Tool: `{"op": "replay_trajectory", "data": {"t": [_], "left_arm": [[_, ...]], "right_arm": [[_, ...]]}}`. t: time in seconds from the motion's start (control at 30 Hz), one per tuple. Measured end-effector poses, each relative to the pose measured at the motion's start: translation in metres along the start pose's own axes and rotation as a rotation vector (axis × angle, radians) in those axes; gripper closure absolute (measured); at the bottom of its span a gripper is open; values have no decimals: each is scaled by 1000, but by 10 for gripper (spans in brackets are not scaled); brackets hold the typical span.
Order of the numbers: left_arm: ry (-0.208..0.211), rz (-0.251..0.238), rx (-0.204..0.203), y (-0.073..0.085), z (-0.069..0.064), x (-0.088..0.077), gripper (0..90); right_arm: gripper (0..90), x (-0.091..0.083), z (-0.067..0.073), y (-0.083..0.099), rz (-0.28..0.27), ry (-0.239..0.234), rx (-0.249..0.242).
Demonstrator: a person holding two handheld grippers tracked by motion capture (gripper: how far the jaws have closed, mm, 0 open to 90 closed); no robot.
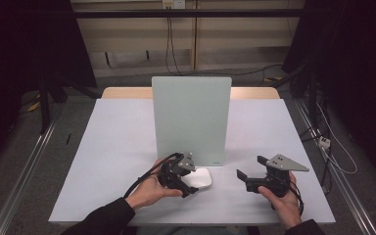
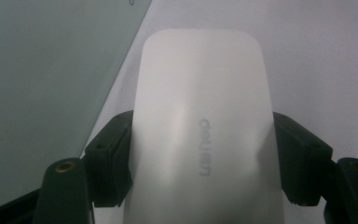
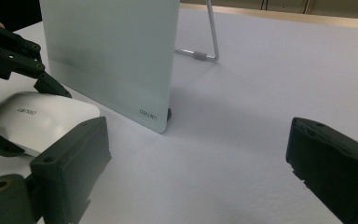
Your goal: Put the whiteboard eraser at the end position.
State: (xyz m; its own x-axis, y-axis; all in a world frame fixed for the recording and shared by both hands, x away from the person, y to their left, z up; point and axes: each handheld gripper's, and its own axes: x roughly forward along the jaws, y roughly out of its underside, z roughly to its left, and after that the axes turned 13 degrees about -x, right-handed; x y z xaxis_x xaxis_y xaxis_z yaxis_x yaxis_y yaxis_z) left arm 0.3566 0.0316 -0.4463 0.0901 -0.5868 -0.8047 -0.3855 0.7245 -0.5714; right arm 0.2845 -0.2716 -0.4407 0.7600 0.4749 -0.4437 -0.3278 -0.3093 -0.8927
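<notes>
A pale upright board (image 1: 191, 117) stands on a wire foot in the middle of the table. Just in front of its lower edge lies a white rounded eraser (image 1: 201, 179) marked "deli". My left gripper (image 1: 192, 179) is shut on the eraser, with a black pad against each long side (image 2: 203, 154). The eraser (image 2: 200, 79) rests flat on the table, and the board (image 2: 42, 84) rises to its left. My right gripper (image 1: 251, 167) hovers open to the right, nothing between its jaws (image 3: 196, 135). From there I see the eraser (image 3: 42, 119) and the board (image 3: 112, 51) at left.
The table is covered by a white sheet (image 1: 117, 147) with a wooden strip along its far edge. The board's wire foot (image 3: 212, 32) stands behind it. Cables run over the floor to the right and behind the table.
</notes>
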Motion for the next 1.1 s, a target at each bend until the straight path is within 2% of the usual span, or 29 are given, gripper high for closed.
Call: {"op": "replay_trajectory", "data": {"t": [0.07,0.1,0.13,0.23,0.3,0.47,0.57,0.6,0.63,0.7,0.87,0.97,1.1], "left_arm": [[13,-2,-23,2,0,2,230],[12,1,-21,3,-1,3,195],[0,-10,-17,4,-2,3,193],[2,-22,-22,3,-2,2,146],[-8,-42,-23,3,-1,1,123],[-15,-108,-66,3,1,-5,68],[0,-138,-97,4,4,-9,63],[-18,-139,-96,3,4,-12,63],[7,-159,-99,4,5,-13,63],[5,-178,-93,4,6,-16,69],[-7,-220,-112,4,8,-26,69],[30,-269,-135,6,10,-34,69],[-10,-309,-147,6,12,-40,68]], "right_arm": [[62,0,0,0,0,0,-1],[62,0,0,0,0,-1,-4],[62,0,0,0,-1,-2,-7],[62,0,0,0,0,-2,-8],[62,-1,1,0,-3,-2,-9],[62,-1,0,0,-4,-1,-4],[62,-1,1,0,-2,-3,-9],[62,0,1,0,-3,-3,-9],[62,0,1,0,-3,-3,-9],[62,0,0,0,-1,-5,-6],[62,1,0,0,-5,-9,-4],[62,0,0,0,-5,-8,-7],[62,0,0,0,-4,-5,-4]]}}
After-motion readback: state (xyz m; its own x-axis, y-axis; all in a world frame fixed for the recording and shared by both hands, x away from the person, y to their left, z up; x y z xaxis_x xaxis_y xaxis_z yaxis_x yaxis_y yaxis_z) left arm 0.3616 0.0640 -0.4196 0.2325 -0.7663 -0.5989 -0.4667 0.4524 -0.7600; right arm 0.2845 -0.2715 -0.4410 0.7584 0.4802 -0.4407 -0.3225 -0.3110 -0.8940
